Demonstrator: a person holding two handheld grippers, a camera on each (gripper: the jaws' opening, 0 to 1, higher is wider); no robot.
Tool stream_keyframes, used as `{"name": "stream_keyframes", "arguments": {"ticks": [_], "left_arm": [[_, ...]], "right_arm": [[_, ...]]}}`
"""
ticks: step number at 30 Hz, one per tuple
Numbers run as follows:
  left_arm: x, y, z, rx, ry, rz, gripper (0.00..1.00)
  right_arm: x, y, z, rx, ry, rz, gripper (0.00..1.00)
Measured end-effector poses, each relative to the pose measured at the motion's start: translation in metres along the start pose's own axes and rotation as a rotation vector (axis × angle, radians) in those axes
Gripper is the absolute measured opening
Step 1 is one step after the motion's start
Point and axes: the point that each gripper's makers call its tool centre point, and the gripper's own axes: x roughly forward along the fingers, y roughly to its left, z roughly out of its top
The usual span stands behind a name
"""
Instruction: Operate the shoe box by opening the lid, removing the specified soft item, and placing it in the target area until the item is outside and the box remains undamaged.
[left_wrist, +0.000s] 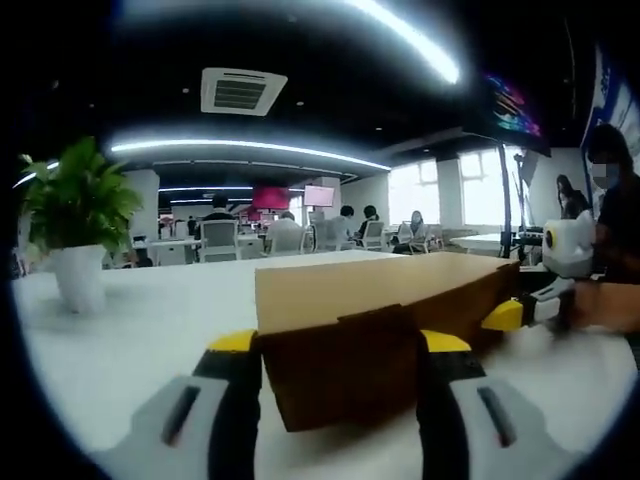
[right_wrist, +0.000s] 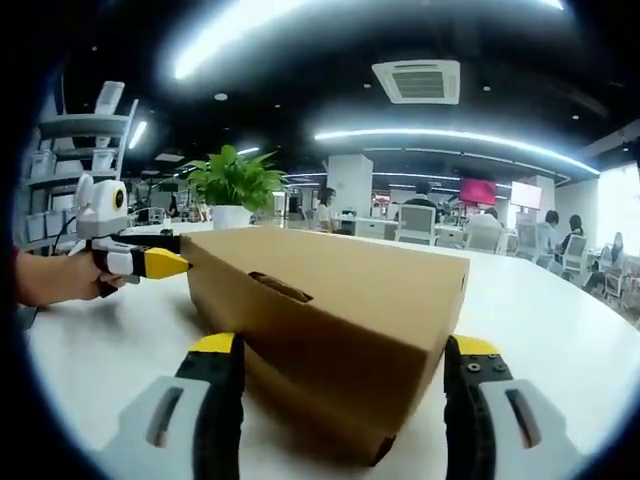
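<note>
Open office, white bench (left_wrist: 130, 330). Shoe box (right_wrist: 330, 320) sits lid-closed between our grippers: left gripper (left_wrist: 340, 350) and right gripper (right_wrist: 340, 355) both spread, straddling opposite ends. Light, dentable cardboard; we'd lift the lid edge gently.

Brown shoe box (right_wrist: 330, 320), white table (right_wrist: 560, 310), green plant (left_wrist: 75, 200)

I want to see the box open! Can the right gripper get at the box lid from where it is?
Probably yes. The right gripper is open with its jaws either side of the shoe box end, and nothing sits between them. The lid is closed, and the left gripper is at the far end.
</note>
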Motion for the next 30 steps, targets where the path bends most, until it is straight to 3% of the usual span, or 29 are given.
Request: {"name": "stream_keyframes", "arguments": {"ticks": [15, 21, 30], "left_arm": [[-0.021, -0.004, 0.001, -0.008, 0.033, 0.016, 0.61], [-0.032, -0.012, 0.001, -0.006, 0.006, 0.032, 0.61], [-0.041, -0.005, 0.0, -0.009, 0.005, 0.054, 0.61]], "right_arm": [[-0.007, 0.013, -0.003, 0.0, 0.004, 0.016, 0.83], [-0.01, 0.018, -0.003, -0.003, 0.01, 0.03, 0.83], [-0.014, 0.024, -0.004, -0.003, 0.019, 0.044, 0.83]]}}
